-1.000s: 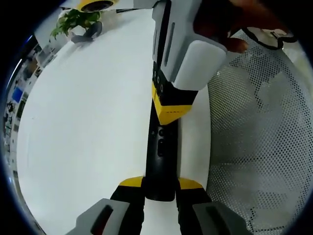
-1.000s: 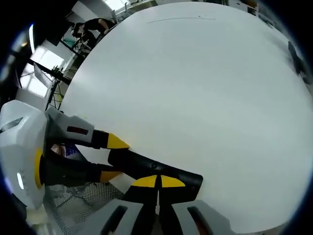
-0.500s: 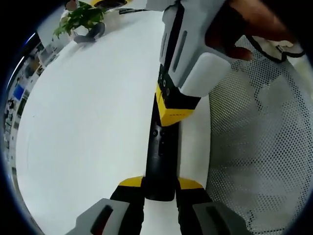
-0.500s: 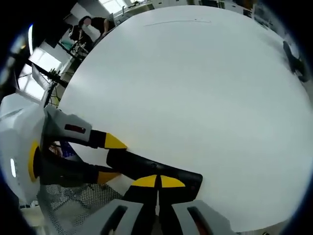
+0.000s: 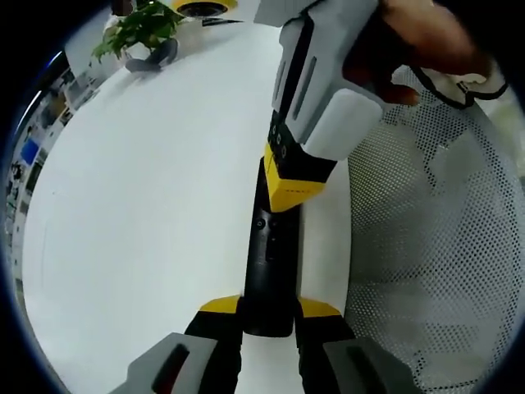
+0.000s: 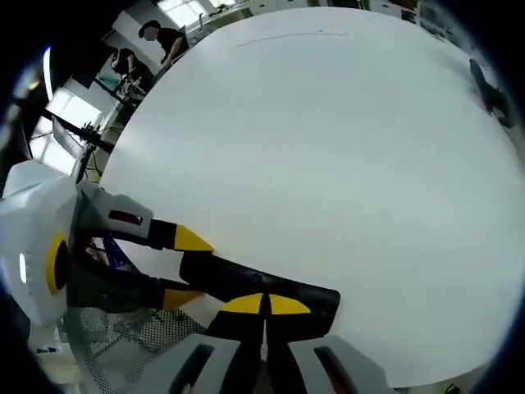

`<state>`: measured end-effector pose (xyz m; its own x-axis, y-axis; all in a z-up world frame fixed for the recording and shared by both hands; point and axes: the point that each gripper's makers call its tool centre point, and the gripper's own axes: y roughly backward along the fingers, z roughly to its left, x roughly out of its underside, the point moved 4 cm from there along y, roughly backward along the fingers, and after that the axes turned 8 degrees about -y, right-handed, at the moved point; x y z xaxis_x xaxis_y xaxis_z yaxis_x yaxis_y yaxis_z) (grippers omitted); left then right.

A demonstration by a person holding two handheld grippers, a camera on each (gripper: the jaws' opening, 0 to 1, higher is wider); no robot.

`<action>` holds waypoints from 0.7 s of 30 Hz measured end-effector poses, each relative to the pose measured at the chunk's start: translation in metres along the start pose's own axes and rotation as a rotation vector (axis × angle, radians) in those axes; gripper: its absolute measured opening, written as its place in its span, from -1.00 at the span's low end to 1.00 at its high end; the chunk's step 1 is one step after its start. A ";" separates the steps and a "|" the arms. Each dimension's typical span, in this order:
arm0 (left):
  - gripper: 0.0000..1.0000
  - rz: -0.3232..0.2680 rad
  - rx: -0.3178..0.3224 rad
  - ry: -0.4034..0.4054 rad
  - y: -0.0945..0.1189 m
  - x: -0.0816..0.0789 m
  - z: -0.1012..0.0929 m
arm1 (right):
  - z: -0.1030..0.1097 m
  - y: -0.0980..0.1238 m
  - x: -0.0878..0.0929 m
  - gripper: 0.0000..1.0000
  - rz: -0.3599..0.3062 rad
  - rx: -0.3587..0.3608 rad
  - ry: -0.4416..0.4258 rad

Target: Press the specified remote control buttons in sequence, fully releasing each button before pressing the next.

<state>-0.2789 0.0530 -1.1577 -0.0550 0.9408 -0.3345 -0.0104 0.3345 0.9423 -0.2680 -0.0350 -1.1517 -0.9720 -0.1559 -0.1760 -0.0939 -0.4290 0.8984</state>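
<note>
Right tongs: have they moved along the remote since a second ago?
Yes. The right tongs slid up the remote, away from the left tongs, uncovering buttons.

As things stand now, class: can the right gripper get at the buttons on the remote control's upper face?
Probably yes. The left gripper clamps the remote control at its near end, leaving the buttons uncovered, and the right gripper's shut tips sit over that face.

Left grey, yellow-tipped gripper [image 5: 268,310]: jaws clamped on the black slim remote control [image 5: 269,263]. Right grey, yellow-tipped gripper [image 6: 265,305]: jaws closed together, tips bearing on that remote.
</note>
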 end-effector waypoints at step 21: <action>-0.52 0.032 -0.018 -0.024 0.001 -0.001 -0.001 | 0.001 0.004 0.004 -1.00 0.021 -0.018 0.025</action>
<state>-0.2794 0.0519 -1.1567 -0.0313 0.9520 -0.3044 -0.0268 0.3037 0.9524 -0.2722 -0.0360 -1.1484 -0.9680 -0.1867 -0.1674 -0.0695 -0.4415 0.8946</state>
